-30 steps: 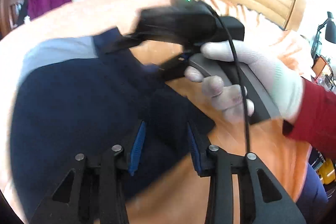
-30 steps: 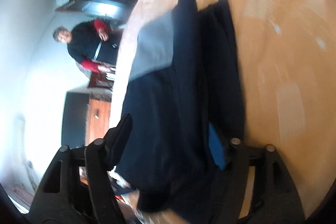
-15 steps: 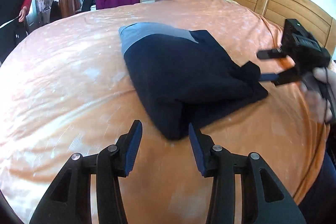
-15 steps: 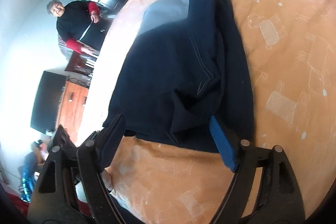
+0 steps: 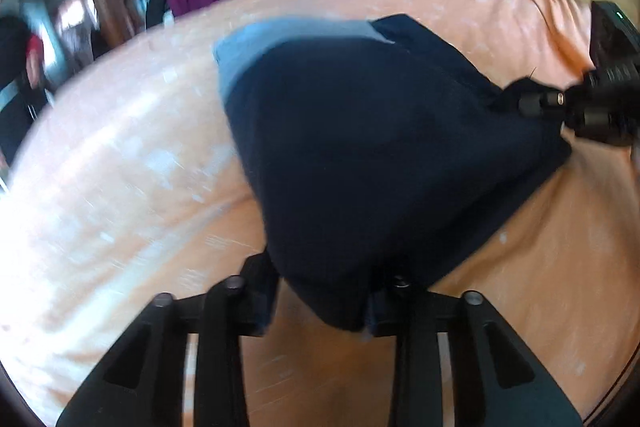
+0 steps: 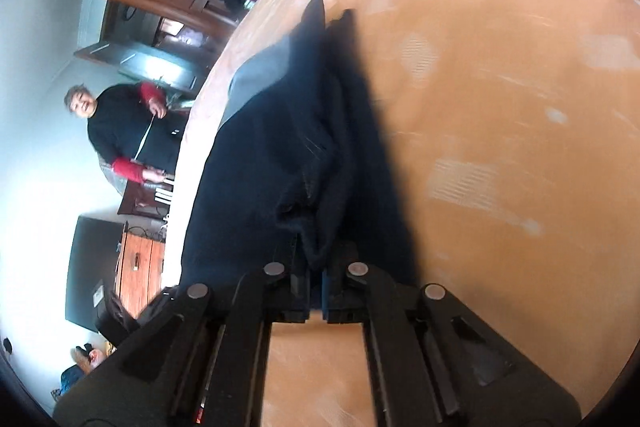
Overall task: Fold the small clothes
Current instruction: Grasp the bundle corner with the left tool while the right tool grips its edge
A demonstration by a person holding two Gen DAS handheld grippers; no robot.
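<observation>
Garment: a dark navy garment [image 5: 384, 155] with a grey band [image 5: 296, 35] at its far end is seen lying on the orange bedsheet [image 5: 120, 167], already doubled over.
Long axis: it runs from the near corner at the left gripper [image 5: 320, 301] away to the grey band.
Left jaws: set apart on either side of the near corner, which lies between them; whether the cloth is pinched cannot be told through the blur.
Right jaws: the right gripper [image 6: 318, 291] is shown nearly closed, with a bunched fold of the navy cloth held between the pads.
Key relation: two neighbouring corners are taken, one by each gripper, so a fold toward the grey band is judged likely.
Left view only: the right gripper [image 5: 560, 103] is seen at the garment's right corner.
Right view only: stacked layers and a stitched seam [image 6: 316, 163] are shown; a person [image 6: 120, 131] stands beyond the bed.
</observation>
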